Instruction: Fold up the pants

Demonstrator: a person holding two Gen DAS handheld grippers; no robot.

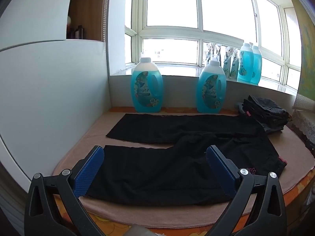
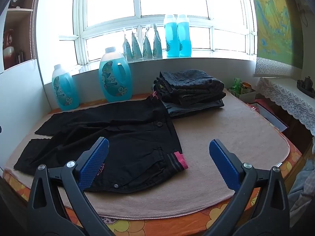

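Note:
Black pants [image 1: 157, 169] lie spread flat on a beige mat [image 1: 94, 125], legs pointing left and waistband to the right. The right wrist view shows the pants [image 2: 118, 137] with a pink-striped waistband corner [image 2: 180, 160] near the mat's middle. My left gripper [image 1: 155, 157] hovers open above the near leg, its blue pads wide apart with nothing between them. My right gripper [image 2: 159, 153] hangs open over the waistband end, touching nothing.
A stack of folded dark clothes [image 2: 191, 90] sits at the back right of the mat [image 2: 226, 137]. Two blue detergent bottles [image 1: 146, 86] [image 1: 211, 88] stand behind the pants, more on the windowsill [image 2: 177, 37]. A white wall [image 1: 49, 98] borders the left, a lace-covered shelf [image 2: 285, 96] the right.

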